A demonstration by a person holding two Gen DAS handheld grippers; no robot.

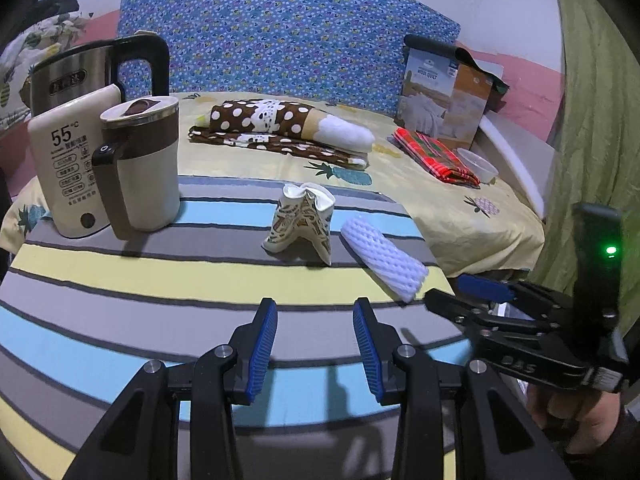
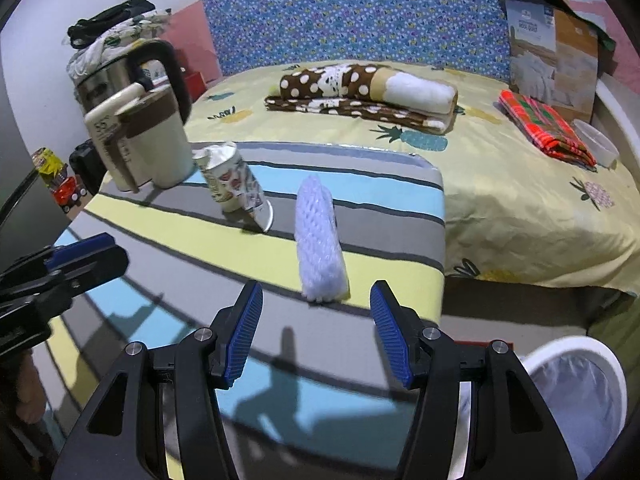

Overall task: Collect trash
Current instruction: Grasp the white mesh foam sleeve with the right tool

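- A crushed paper cup with a printed pattern stands crumpled on the striped table, near the middle of its far half.
- Just beside it, toward the table's right edge, lies a white foam net sleeve; the two sit close together, and whether they touch cannot be told.
- The right gripper hovers over the table with its blue pads apart and nothing between them; the foam sleeve's near end lies just ahead of the gap.
- The left gripper also has its pads apart and empty, pointing toward the cup from farther back.
- A white bin with a liner sits below the table's right side, next to the right gripper.
- At the table's far left corner stand a cream-and-brown mug, a cream box printed "55" and a steel kettle.
- Behind the table is a bed with a yellow pineapple sheet, holding a folded polka-dot blanket, a red plaid cloth and a quilt package.
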